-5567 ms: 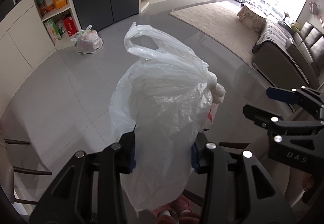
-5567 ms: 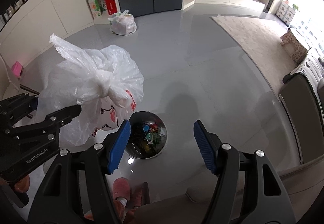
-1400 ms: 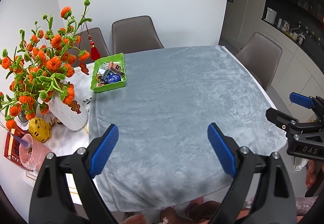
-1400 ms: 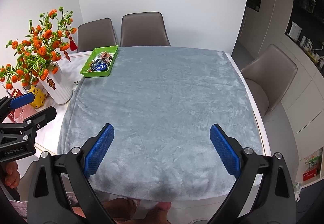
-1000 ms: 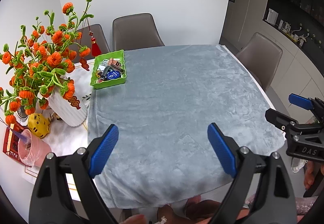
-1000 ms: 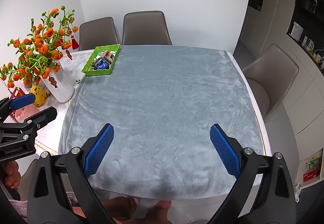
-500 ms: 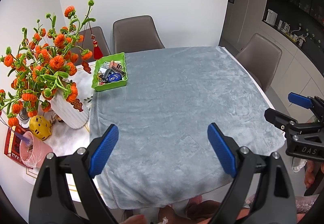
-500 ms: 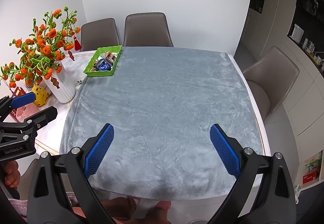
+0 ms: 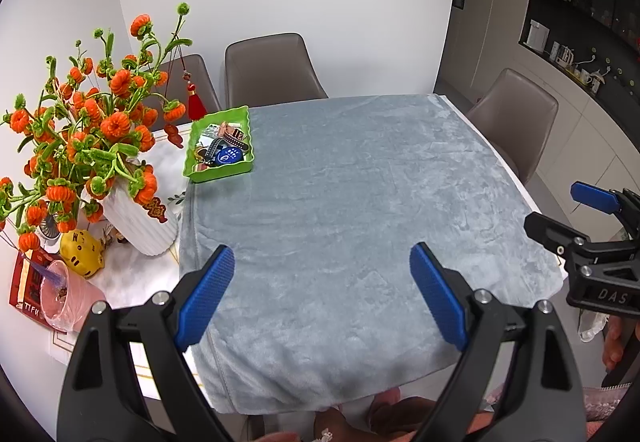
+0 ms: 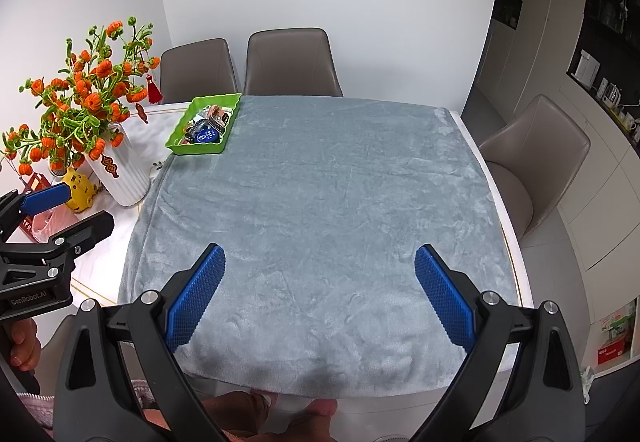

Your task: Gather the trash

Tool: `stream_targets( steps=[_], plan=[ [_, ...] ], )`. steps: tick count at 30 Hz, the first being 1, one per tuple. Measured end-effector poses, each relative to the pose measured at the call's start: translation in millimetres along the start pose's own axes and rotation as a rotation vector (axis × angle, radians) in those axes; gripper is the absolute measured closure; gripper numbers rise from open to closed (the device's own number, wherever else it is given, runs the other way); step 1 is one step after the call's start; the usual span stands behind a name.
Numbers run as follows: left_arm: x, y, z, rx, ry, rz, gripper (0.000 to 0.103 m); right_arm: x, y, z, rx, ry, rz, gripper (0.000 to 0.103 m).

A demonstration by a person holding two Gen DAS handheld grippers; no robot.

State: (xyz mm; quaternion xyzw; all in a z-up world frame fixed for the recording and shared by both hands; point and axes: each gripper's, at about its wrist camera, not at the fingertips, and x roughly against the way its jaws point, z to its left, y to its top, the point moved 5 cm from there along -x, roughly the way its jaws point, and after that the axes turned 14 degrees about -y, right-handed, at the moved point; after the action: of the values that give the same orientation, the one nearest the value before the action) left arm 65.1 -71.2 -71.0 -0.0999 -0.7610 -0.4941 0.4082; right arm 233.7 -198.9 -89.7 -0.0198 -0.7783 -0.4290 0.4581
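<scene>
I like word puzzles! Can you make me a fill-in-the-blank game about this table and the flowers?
1. The green tray on the table holds a round tag coloured ____.
2. The flowers in the white vase are coloured ____.
3. The left gripper and right gripper both hold ____.
4. The blanket spread over the table is coloured ____.

Missing words: blue; orange; nothing; grey.

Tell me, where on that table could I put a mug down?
The wide grey plush cloth lies bare from the green tray across to its right edge. The left strip is crowded: white ribbed vase, yellow figurine, pink cup.
</scene>
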Motion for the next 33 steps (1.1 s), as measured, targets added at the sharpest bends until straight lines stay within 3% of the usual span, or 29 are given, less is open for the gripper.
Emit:
stream_targets(
  steps=[10,16,33],
  plan=[
    [3,-4,1,0.006,-0.005,-0.002,0.014,1,-1,1,0.002,0.001,0.000,0.011],
    [7,-5,-4,-0.038,0.039,-0.024,0.014,2,-2,2,0.001,-0.003,-0.001,0.011],
    [12,-7,-2,0.001,0.032,-0.033,0.014,3,-4,-1,-0.008,-0.010,-0.001,0.010]
  ],
)
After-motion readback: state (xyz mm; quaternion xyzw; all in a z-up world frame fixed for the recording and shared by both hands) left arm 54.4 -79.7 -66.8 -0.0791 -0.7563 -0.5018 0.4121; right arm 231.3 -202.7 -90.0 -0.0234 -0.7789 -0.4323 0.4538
